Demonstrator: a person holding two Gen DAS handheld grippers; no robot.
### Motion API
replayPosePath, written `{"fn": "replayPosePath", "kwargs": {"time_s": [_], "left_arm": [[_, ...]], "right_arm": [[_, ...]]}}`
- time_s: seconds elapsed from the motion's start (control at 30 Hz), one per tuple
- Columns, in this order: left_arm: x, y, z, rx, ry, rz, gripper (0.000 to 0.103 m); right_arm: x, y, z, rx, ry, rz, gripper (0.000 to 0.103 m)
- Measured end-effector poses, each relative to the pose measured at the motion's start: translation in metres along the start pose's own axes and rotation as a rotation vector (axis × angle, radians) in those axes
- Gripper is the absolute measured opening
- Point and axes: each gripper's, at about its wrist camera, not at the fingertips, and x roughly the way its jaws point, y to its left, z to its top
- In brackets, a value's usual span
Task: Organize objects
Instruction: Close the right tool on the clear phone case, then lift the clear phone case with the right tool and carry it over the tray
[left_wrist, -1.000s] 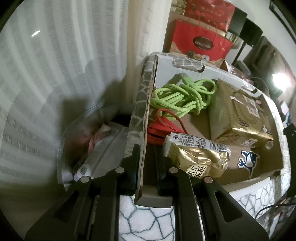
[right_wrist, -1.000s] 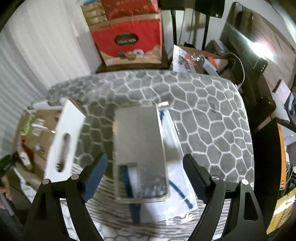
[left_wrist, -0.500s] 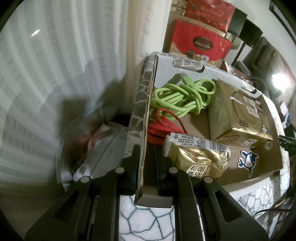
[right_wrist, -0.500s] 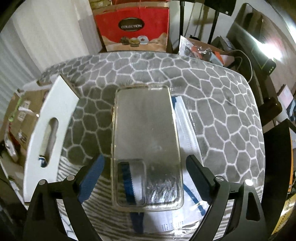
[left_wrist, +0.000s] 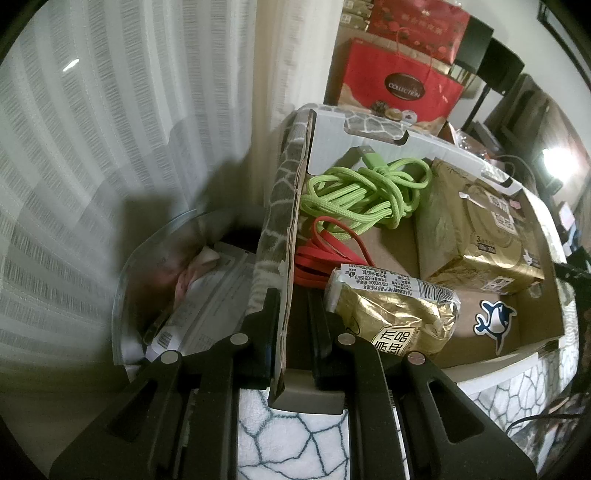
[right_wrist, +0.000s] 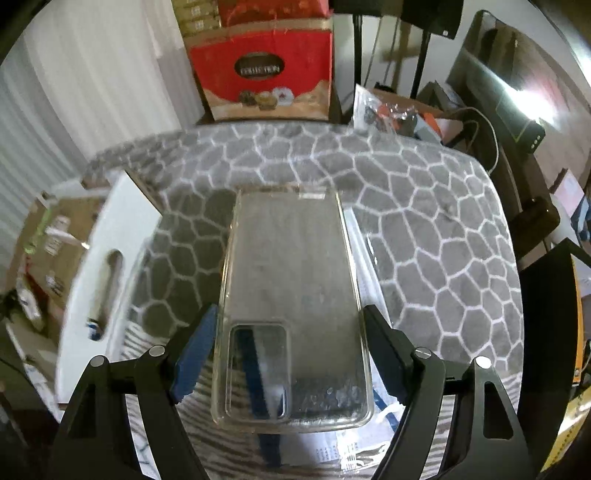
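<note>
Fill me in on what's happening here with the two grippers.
A person is tidying loose items into a cardboard box on a patterned blanket. The left gripper is shut on the box's side wall, steadying it; inside lie a green cable, a red cable and gold packets. The right gripper, its fingers just closing in, straddles a clear phone case, with no firm grip visible yet.
</note>
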Motion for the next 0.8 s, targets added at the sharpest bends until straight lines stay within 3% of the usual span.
{"fn": "replayPosePath", "kwargs": {"time_s": [0.17, 0.43, 0.8], "left_arm": [[0.0, 0.0, 0.0, -0.004, -0.001, -0.005, 0.012], [-0.001, 0.0, 0.0, -0.005, -0.001, -0.008, 0.012], [-0.001, 0.001, 0.0, -0.006, 0.0, -0.009, 0.012]], "right_arm": [[-0.022, 0.005, 0.007, -0.006, -0.042, 0.026, 0.08], [-0.057, 0.019, 0.017, -0.007, -0.098, 0.144, 0.08], [-0.083, 0.12, 0.01, -0.283, -0.136, 0.285, 0.08]]}}
